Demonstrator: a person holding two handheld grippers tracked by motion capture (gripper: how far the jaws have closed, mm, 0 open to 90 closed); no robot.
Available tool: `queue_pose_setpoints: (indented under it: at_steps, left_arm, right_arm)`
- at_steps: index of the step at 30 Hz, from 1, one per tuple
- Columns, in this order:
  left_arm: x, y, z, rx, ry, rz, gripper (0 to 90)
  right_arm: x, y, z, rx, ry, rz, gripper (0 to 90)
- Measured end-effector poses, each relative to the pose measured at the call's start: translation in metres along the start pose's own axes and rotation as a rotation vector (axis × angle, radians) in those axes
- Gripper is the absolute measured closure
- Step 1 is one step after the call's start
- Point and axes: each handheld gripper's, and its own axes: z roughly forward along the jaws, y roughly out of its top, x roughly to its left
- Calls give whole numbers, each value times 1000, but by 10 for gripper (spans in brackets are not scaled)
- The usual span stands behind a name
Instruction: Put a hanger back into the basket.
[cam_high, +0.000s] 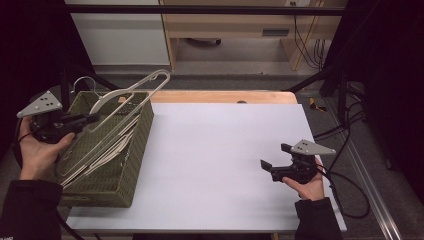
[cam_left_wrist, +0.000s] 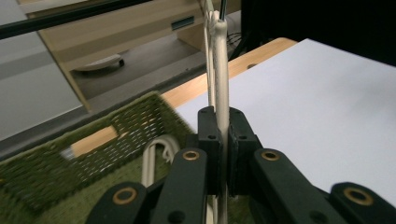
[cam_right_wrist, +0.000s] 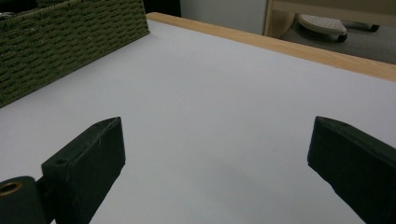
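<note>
Two hand-held grippers are in use over a white table top (cam_high: 215, 160). Left gripper (cam_high: 92, 118): jaws clamped on a cream clothes hanger (cam_high: 131, 95), with the hanger's thin bar pinched flat between both pads, as the left gripper view shows (cam_left_wrist: 221, 116). The hanger is held above the green woven basket (cam_high: 135, 165), tilted, its far end rising up and away from the jaws past the basket's far rim. Its metal hook (cam_high: 82, 82) curves just behind the gripper's grey plate.

Directly below the left gripper, more cream hangers (cam_high: 107, 152) lie stacked lengthwise inside the basket; in the left gripper view one looped end (cam_left_wrist: 159, 151) sits just beside the jaws, lower down. The basket wall nearest the table centre stands between the held hanger and the open table surface. The basket occupies the table's left edge, partly overhanging it.

Right gripper (cam_high: 274, 156): jaws spread wide, nothing between them. It is held low over the bare table top, well apart from the basket, jaws pointing toward it. In the right gripper view the basket wall (cam_right_wrist: 70, 46) lies far ahead and to the left of the jaws, with unobstructed table surface between.

Beyond the table's wooden far edge (cam_high: 225, 96) stands light wooden furniture (cam_high: 240, 30); black cables (cam_high: 310, 45) hang at its right.
</note>
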Motion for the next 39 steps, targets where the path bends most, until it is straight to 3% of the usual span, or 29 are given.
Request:
queue_pose_setpoints:
  at_steps: [7,11,18,25,35,39]
  left_arm:
    - [18,-18,-6,50,57,10,860]
    - [25,-27,-5,89,95,38,860]
    - [35,-45,-4,149,118,46,860]
    - [32,-64,1,216,140,87,861]
    - [30,-94,17,252,150,124,861]
    - [29,-108,23,252,152,119,861]
  right_arm:
    - [0,0,0,0,0,1,48]
    - [0,0,0,-2,0,2,48]
    - [-1,0,0,1,1,4,50]
    - [0,-1,2,16,7,2,50]
    - [0,-1,2,17,10,-2,53]
    - [1,-1,4,18,8,4,54]
